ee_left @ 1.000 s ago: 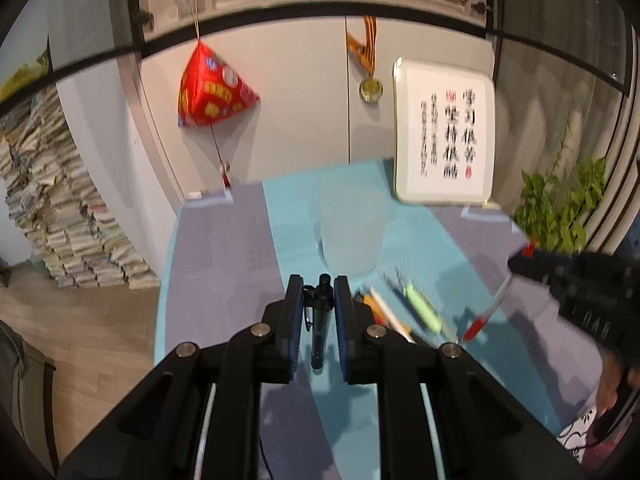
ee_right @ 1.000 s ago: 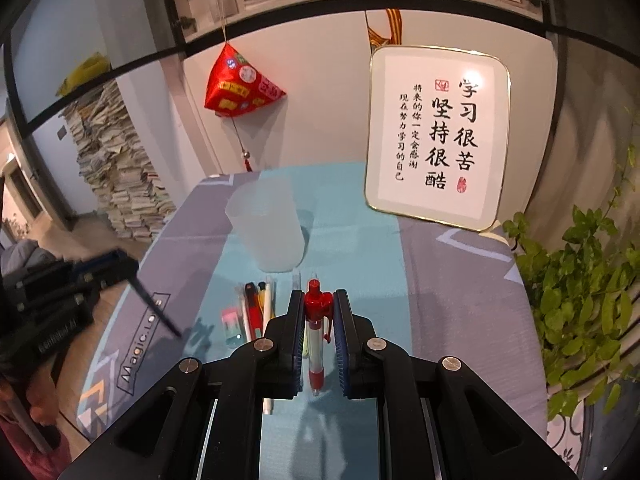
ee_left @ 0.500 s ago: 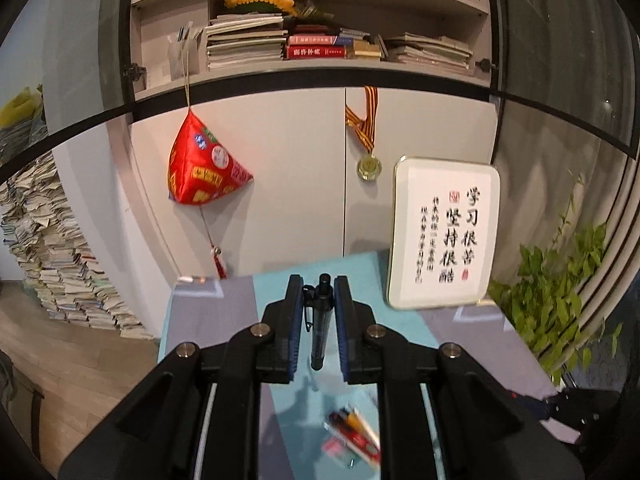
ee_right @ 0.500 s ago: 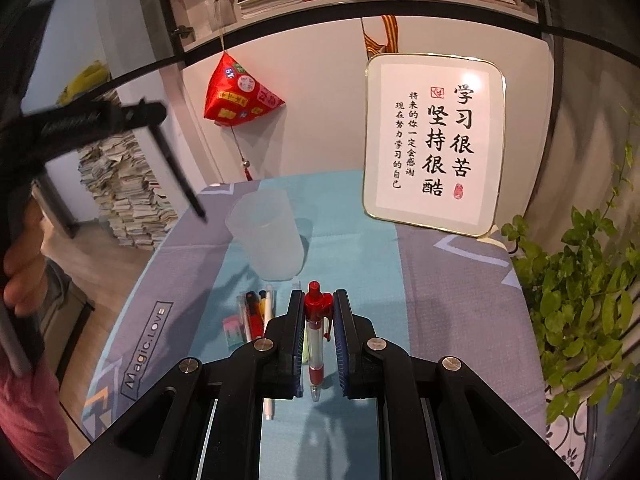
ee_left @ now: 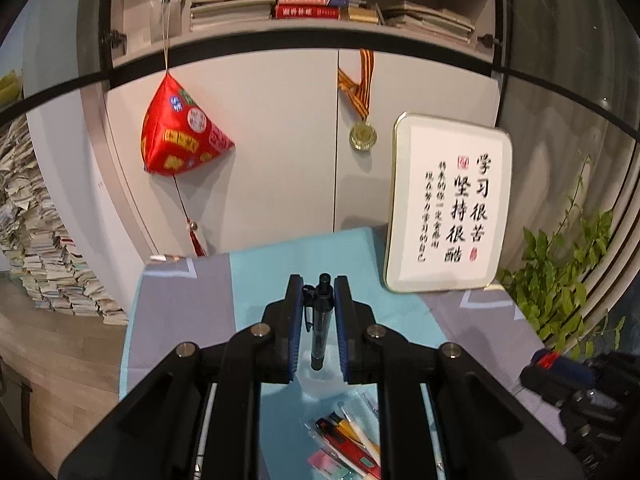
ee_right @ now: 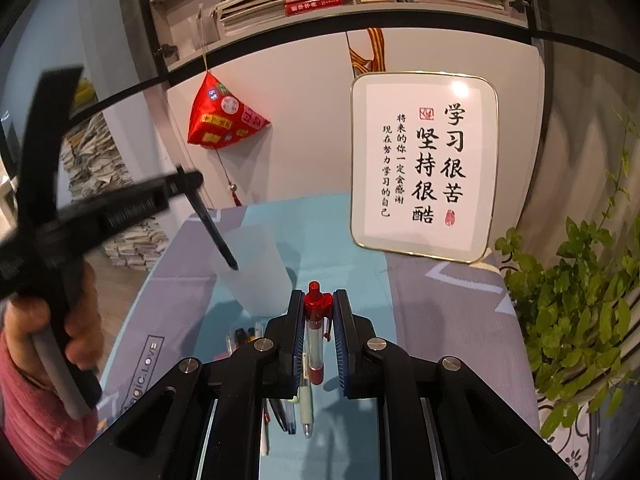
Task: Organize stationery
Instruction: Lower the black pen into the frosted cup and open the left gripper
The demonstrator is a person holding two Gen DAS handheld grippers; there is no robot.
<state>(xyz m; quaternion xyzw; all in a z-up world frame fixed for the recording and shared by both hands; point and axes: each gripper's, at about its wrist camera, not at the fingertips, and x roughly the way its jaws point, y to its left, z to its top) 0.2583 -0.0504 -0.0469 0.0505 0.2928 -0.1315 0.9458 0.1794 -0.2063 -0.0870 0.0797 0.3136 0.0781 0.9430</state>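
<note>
My left gripper (ee_left: 318, 300) is shut on a black pen (ee_left: 320, 320) that stands upright between the fingers. In the right wrist view the left gripper (ee_right: 182, 182) hangs at the left with the black pen's (ee_right: 214, 232) tip just above the rim of a frosted plastic cup (ee_right: 256, 276). My right gripper (ee_right: 318, 314) is shut on a red-and-clear pen (ee_right: 316, 340), low over the table in front of the cup. Several loose pens (ee_left: 352, 440) and a pink eraser (ee_left: 322, 462) lie on the cloth below.
The table has a grey and light-blue cloth (ee_right: 348, 248). A framed calligraphy board (ee_right: 424, 168) leans on the cabinet at the back right. A potted plant (ee_right: 576, 320) stands at the right edge. A red hanging ornament (ee_right: 224, 120) is on the cabinet.
My left gripper has risen from low over the table and carried the black pen toward the cup, its tip now at the cup's rim. The right gripper has stayed put with the red pen.
</note>
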